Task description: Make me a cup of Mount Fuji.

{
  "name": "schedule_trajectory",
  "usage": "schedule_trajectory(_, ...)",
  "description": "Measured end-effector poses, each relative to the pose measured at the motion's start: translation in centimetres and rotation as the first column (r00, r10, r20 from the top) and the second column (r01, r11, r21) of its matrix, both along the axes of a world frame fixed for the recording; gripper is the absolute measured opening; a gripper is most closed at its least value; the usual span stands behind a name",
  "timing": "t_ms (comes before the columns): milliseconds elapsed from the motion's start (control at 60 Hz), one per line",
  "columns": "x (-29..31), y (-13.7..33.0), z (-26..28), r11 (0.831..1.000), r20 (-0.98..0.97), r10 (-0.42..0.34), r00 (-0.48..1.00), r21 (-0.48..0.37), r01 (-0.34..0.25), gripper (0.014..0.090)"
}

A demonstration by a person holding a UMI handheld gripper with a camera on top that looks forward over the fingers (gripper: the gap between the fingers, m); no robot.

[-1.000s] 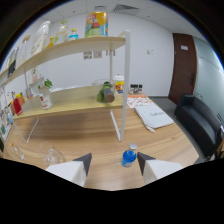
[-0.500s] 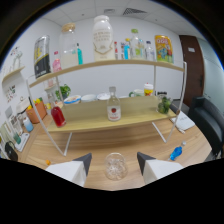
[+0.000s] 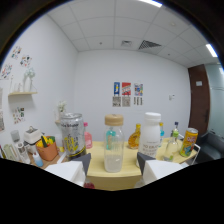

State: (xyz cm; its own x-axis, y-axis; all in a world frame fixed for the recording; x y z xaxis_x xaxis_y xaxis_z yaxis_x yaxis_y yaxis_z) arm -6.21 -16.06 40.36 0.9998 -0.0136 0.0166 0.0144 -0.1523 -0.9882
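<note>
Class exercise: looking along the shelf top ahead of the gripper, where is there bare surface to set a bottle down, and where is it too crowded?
Bare shelf top shows just ahead of the open gripper, around the cork-lidded clear bottle between its fingers. The silver canister, pink bottle and orange pen holder crowd one side; the white jar, amber bottle and yellow can crowd the other.

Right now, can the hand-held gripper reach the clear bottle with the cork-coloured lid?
Probably yes. The clear bottle stands just ahead, in line with the gap of the open hand-held gripper, and nothing blocks the way.
</note>
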Motion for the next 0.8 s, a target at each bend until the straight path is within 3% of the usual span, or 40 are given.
schedule_trajectory(183,-0.2,4.3,-0.7,0.999,-0.003,-0.031,0.999,-0.032,0.031,0.0748)
schedule_trajectory(317,-0.1,5.7,-2.2,0.994,-0.021,-0.051,0.998,-0.093,0.049,0.058)
schedule_trajectory(417,0.3,6.0,-1.7,0.995,-0.028,-0.079,0.996,-0.069,0.077,0.0438)
schedule_trajectory(617,0.7,6.0,-1.7,0.993,-0.061,-0.096,0.993,-0.079,0.092,0.042)
schedule_trajectory(800,0.6,4.0,0.8,0.996,-0.048,-0.09,0.995,-0.031,0.088,0.0414)
